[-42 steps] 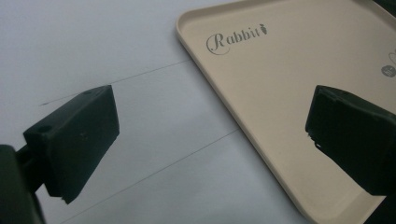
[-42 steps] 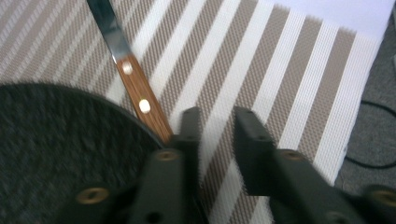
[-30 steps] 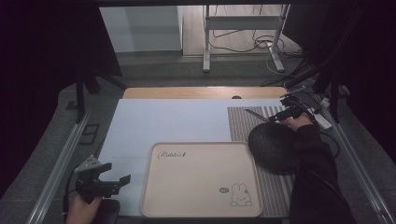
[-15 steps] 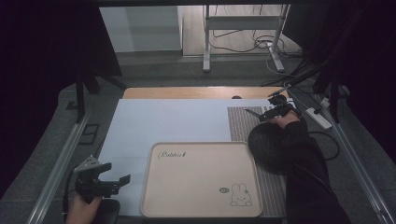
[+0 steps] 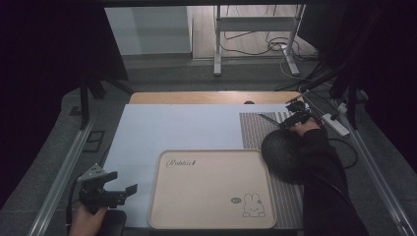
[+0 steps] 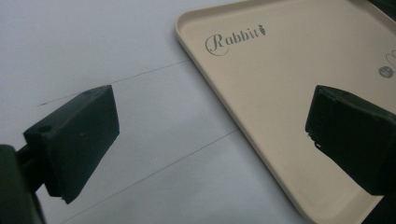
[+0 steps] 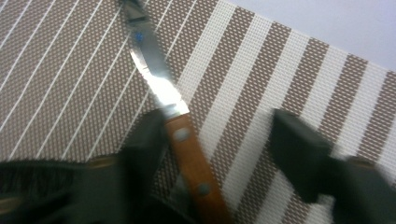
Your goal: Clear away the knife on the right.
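A wooden-handled knife (image 7: 175,121) lies flat on the striped placemat (image 7: 261,84).

Beige tray (image 5: 211,189) (image 6: 280,93) flat on pale blue sheet (image 5: 187,128) (image 6: 93,46), "Rabbit" lettering far left, rabbit drawing near right. Its right edge overlaps the striped mat (image 5: 253,130) (image 7: 280,70). Dark round object (image 5: 281,150) on the mat, at the tray's far right corner; can't tell what it is. Wood tabletop (image 5: 196,97) shows beyond the sheet. Power strip (image 5: 334,124) right of the table. Metal stand (image 5: 255,44) and cables (image 5: 246,49) on the floor behind.
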{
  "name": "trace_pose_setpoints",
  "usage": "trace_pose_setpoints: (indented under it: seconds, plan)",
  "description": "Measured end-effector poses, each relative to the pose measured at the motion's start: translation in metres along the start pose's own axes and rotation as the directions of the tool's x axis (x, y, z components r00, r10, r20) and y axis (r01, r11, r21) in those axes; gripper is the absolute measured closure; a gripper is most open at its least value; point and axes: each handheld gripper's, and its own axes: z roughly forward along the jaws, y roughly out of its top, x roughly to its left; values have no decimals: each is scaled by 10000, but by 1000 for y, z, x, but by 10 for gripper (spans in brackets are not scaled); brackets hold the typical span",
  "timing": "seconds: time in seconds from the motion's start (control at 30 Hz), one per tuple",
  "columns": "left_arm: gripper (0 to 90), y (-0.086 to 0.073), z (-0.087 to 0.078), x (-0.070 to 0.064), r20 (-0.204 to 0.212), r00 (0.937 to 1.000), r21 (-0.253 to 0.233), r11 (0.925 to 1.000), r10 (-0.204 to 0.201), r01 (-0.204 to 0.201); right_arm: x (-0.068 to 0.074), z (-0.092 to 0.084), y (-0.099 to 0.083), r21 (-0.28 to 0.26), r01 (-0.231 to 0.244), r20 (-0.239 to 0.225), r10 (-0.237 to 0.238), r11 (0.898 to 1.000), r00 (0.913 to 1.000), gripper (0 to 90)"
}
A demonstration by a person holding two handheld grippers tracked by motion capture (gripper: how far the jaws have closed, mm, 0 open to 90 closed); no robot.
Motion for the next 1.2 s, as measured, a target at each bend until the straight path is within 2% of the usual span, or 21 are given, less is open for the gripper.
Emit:
trace_pose_setpoints:
  seconds: [0.07, 0.13, 0.17, 0.23, 0.3, 0.4, 0.47, 0.67, 0.77, 0.9, 1.03, 1.2]
  plan:
    - [30, 0, 0, 0, -5, 10000, -3, 10000, -1, 1, -3, -3, -1, 111, 118, -86, -117, 9999, 9999, 581]
    - [30, 0, 0, 0, -4, 10000, 6, 10000, -6, 6, -6, -5, -3, 39, 174, -199, -173, 9998, 9997, 736]
    - [30, 0, 0, 0, -8, 10000, 7, 10000, -3, 3, -8, -6, -5, -21, 277, -387, -278, 9996, 9989, 767]
    - [30, 0, 0, 0, -10, 10000, 7, 10000, -1, 1, -11, -6, -7, -52, 199, -623, -202, 9998, 9978, 771]
    - [30, 0, 0, 0, -14, 10000, 5, 10000, -2, 2, -13, -7, -7, -75, 387, -708, -391, 9992, 9967, 772]
    - [30, 0, 0, 0, -19, 10000, 7, 10000, 3, -3, -13, -8, -8, -17, 788, -418, -788, 9969, 9960, 773]
    - [31, 0, 0, 0, -17, 10000, 4, 10000, 9, -9, -15, -10, -8, -57, 873, -348, -874, 9962, 9956, 773]
    - [30, 0, 0, 0, -24, 10000, 5, 10000, 20, -20, -25, -20, -13, -248, 873, -50, -874, 9959, 9962, 774]
    - [30, 0, 0, 0, -28, 10000, 5, 10000, 13, -13, -29, -25, -15, -217, 932, 254, -926, 9954, 9954, 774]
    - [31, 0, 0, 0, -31, 10000, 5, 10000, 0, 0, -32, -33, -17, -395, 845, 310, -833, 9956, 9960, 774]
    - [31, 0, 1, -1, -38, 10000, 18, 10000, -3, 3, -29, -41, -18, -629, 741, 14, -742, 9953, 9972, 774]
    - [30, 0, 0, -1, -30, 10000, 17, 10000, 23, -23, -19, -44, -20, -566, 672, -353, -692, 9961, 9970, 773]
